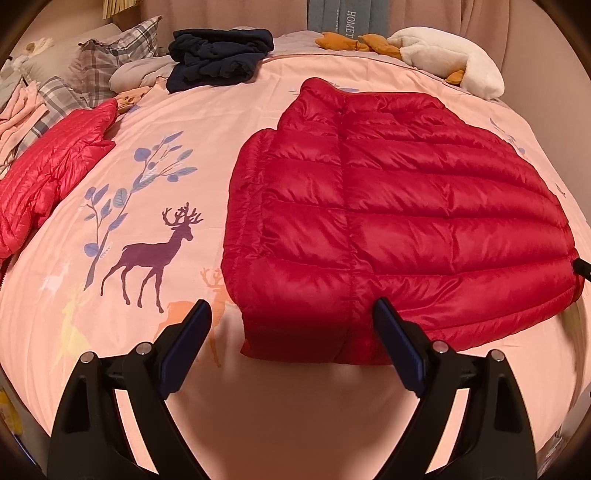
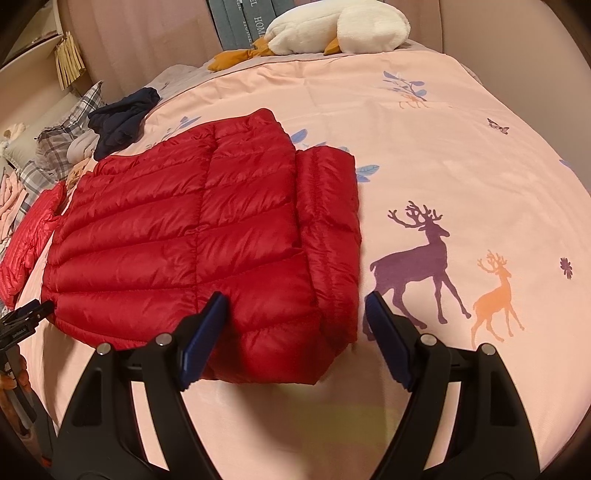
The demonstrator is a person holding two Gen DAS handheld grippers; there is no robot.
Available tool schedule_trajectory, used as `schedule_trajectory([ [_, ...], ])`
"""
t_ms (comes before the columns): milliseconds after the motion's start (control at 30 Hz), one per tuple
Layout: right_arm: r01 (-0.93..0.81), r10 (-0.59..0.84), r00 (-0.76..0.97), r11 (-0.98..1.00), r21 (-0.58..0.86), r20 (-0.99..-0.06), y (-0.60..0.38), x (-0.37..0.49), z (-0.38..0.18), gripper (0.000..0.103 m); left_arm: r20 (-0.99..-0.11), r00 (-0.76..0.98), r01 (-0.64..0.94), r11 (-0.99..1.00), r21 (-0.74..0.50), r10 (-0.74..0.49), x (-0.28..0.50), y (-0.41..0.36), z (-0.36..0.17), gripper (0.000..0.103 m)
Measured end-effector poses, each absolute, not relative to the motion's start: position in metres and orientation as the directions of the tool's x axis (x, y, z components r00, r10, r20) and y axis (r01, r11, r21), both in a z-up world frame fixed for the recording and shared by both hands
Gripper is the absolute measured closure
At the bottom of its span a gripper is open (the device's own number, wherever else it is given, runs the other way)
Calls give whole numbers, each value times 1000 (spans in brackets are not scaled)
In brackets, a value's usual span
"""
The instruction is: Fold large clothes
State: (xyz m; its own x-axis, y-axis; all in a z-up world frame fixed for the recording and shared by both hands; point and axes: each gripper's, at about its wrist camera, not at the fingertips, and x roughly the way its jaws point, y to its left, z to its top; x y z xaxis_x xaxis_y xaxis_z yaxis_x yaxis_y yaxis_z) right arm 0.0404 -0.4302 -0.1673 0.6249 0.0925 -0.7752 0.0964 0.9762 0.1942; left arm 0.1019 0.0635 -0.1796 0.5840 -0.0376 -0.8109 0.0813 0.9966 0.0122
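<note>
Red puffer jacket (image 1: 399, 206) folded flat on bed, left gripper (image 1: 291, 314) and right gripper (image 2: 295, 306) both released — hovering at its near hem

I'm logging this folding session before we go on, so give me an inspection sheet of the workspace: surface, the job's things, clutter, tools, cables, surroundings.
Surface: pink bedspread with deer and leaf prints, lying smooth.
Job's things: red puffer jacket lies flat, its sleeves folded in along both sides; a second pink-red puffer jacket sits off to one side.
Clutter: dark navy garment in a heap, plaid pillows, white plush goose.
Tools: left tool open, hovering at the jacket's near edge; right tool open, hovering at the near edge beside the folded sleeve.
Cables: nothing seen.
Surroundings: padded headboard, grey cushion with lettering.
</note>
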Motion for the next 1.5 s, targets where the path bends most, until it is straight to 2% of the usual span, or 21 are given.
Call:
schedule_trajectory([
  [800, 122, 60, 627, 977, 174, -776, -436, 32, -164, 24, -800, 599, 48, 999, 21, -12, 99, 77, -175, 13],
  [1500, 167, 18, 629, 973, 158, -777, -448, 24, -163, 24, -784, 618, -20, 998, 60, 59, 96, 101, -165, 13],
])
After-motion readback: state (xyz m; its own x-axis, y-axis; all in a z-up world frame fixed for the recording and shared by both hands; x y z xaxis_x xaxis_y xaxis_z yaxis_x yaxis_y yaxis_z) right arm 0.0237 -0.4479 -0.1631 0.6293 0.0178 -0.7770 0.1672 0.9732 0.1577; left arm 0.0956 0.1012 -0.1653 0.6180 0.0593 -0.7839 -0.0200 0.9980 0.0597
